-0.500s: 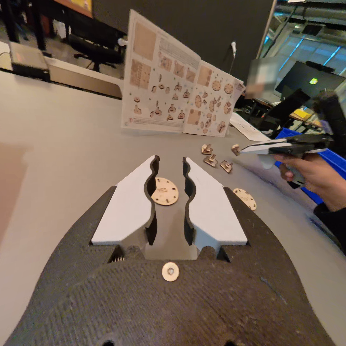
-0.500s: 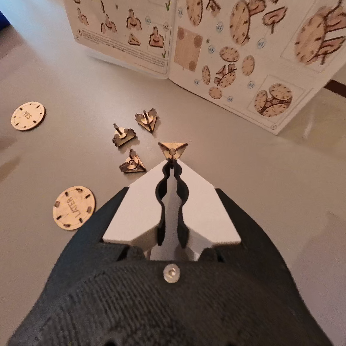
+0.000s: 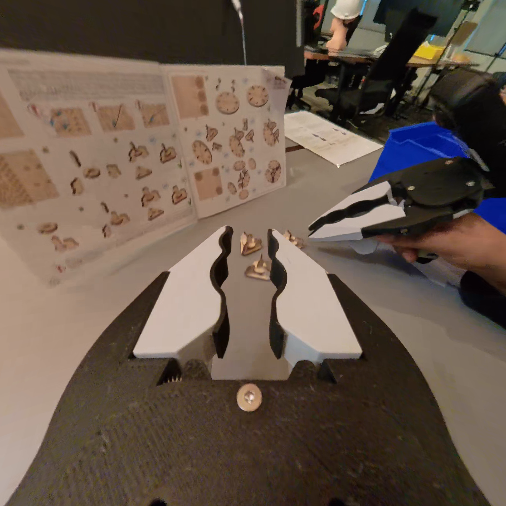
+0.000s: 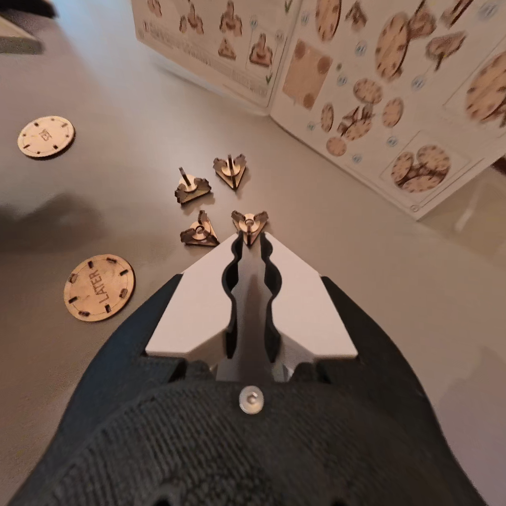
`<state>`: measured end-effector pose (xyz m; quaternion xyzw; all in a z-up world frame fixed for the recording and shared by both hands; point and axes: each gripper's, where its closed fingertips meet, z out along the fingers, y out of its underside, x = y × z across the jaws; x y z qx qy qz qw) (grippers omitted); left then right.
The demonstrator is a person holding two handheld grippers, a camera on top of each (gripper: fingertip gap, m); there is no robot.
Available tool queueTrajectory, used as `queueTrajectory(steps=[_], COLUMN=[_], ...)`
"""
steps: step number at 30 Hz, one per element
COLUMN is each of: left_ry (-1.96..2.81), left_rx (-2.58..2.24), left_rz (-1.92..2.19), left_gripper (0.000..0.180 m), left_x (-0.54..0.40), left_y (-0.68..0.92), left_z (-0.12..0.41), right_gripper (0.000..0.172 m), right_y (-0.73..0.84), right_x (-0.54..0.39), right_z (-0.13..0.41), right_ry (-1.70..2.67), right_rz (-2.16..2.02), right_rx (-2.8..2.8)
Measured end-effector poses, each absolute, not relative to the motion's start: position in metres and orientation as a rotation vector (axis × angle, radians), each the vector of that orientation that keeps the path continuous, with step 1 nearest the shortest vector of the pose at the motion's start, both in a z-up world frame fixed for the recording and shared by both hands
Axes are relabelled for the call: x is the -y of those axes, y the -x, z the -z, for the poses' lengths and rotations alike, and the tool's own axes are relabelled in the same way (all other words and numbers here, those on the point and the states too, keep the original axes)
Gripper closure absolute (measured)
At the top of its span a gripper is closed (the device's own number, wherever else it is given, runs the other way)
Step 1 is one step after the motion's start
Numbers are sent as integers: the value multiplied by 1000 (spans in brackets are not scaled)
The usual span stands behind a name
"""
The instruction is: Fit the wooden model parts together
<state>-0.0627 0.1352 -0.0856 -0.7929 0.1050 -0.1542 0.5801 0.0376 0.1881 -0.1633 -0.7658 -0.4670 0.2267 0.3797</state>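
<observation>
On the table [image 4: 369, 273], four small wooden triangular pieces [image 4: 229, 171] lie in a cluster before the open instruction booklet [image 4: 342, 82], which stands upright behind them. In the right wrist view two wooden discs lie left of the cluster, one disc [image 4: 46, 136] farther back and the other disc [image 4: 99, 287] nearer, beside the right gripper [image 4: 249, 238], whose parted fingertips flank the tip of the nearest piece [image 4: 249, 226], seemingly without touching. In the left wrist view the left gripper [image 3: 249, 232] hangs with two of the pieces seen between its fingers, the right gripper to its right, and a flat sheet [image 3: 328, 137] and a bin [image 3: 416, 147] behind that.
</observation>
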Motion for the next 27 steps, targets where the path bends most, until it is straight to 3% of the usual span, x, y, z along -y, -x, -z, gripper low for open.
queueTrajectory(steps=[7, 12, 24, 27], left_ry=[1892, 1796, 1721, 1667], left_rx=[-365, -448, -330, -292], left_rz=[381, 253, 386, 461], left_gripper=[157, 169, 175, 175], left_x=[-157, -138, -141, -140], left_y=[42, 45, 59, 60], left_z=[116, 108, 101, 94], right_gripper=[159, 165, 171, 169], right_y=[-35, -14, 0, -7], right_x=[-174, -145, -137, -147], right_z=[134, 133, 113, 117], right_ry=[1773, 1674, 1632, 1668], right_rz=[-638, -685, -1053, -972], right_rx=[1190, 1274, 1033, 991])
